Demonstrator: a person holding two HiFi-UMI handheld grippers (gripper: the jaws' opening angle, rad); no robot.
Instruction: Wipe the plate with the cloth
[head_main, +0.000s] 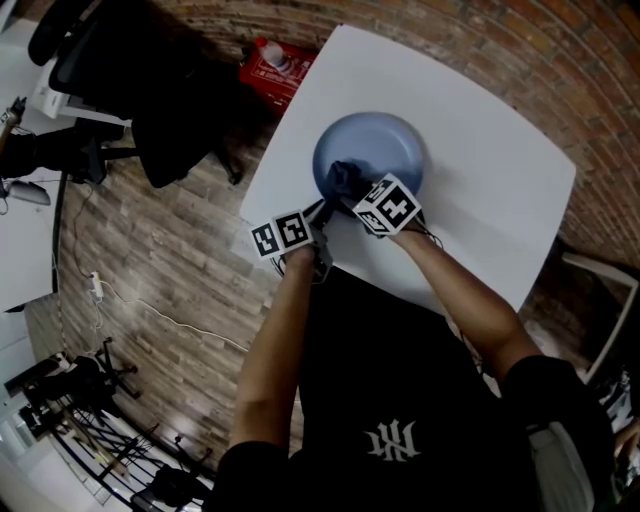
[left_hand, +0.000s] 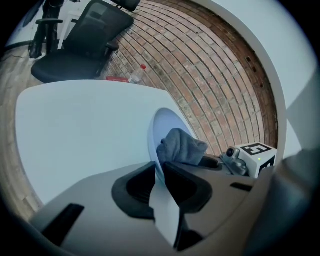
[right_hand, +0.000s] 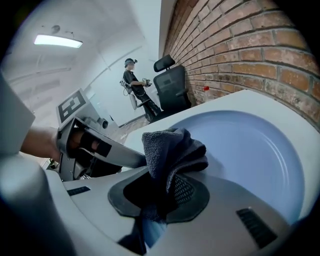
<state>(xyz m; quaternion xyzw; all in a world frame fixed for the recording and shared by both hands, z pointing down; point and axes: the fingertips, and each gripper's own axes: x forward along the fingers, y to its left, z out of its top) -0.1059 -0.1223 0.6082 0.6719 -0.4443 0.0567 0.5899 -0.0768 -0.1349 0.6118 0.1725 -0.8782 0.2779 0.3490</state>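
Note:
A light blue plate (head_main: 385, 145) lies on the white table (head_main: 490, 190). My left gripper (head_main: 322, 212) is shut on the plate's near-left rim (left_hand: 156, 165), which runs between its jaws. A bunched dark blue-grey cloth (right_hand: 170, 150) is clamped in my right gripper (head_main: 350, 190), which is shut on it and holds it against the plate's (right_hand: 250, 150) inner surface near the left side. In the left gripper view the cloth (left_hand: 181, 146) sits just beyond the rim, with the right gripper's marker cube (left_hand: 257, 154) behind it.
A red box (head_main: 272, 68) lies on the floor by the table's far-left corner. A black office chair (head_main: 150, 90) stands on the wooden floor at the left. Brick flooring runs beyond the table's far edge. A person stands far off in the right gripper view (right_hand: 132, 82).

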